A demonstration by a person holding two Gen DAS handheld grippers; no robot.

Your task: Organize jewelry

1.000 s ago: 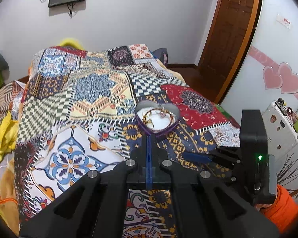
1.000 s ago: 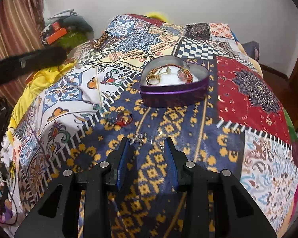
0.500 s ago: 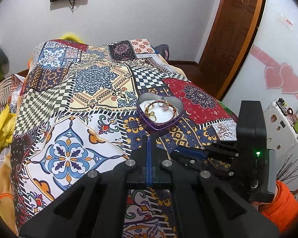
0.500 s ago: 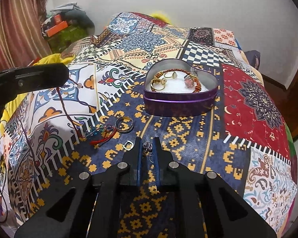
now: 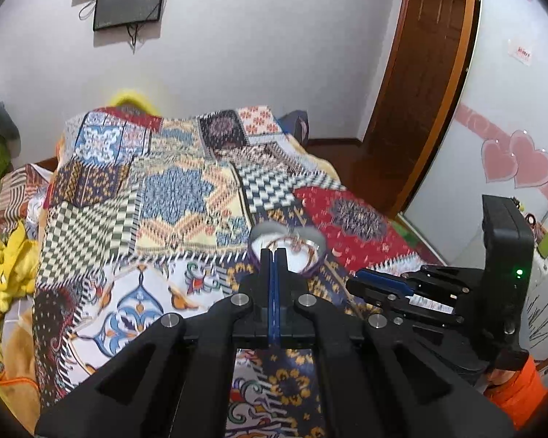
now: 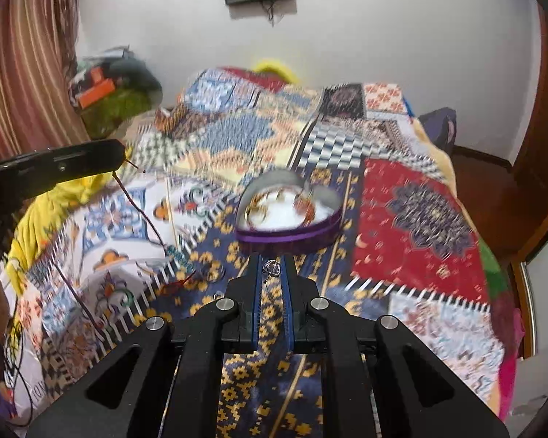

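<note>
A purple heart-shaped box [image 6: 286,215] with white padding and several gold and red pieces sits on the patchwork bedspread; it also shows in the left wrist view [image 5: 286,248]. My right gripper [image 6: 272,266] is shut on a small silver ring with a fine chain, held above the spread just short of the box. My left gripper [image 5: 274,253] is shut on a dark red cord [image 6: 139,204] that trails down to a red and teal bracelet [image 6: 181,255] on the spread. A silver ring [image 6: 215,272] lies beside it.
The bed [image 5: 171,197] fills both views, with yellow cloth [image 5: 3,270] at its left edge. A brown door [image 5: 420,91] and a white cabinet with pink hearts [image 5: 511,160] stand to the right. Clutter [image 6: 109,98] lies by the striped curtain.
My right gripper shut on the small silver ring and lifted it off the spread toward the box. My left gripper rose with the cord. Both views are motion-blurred.
</note>
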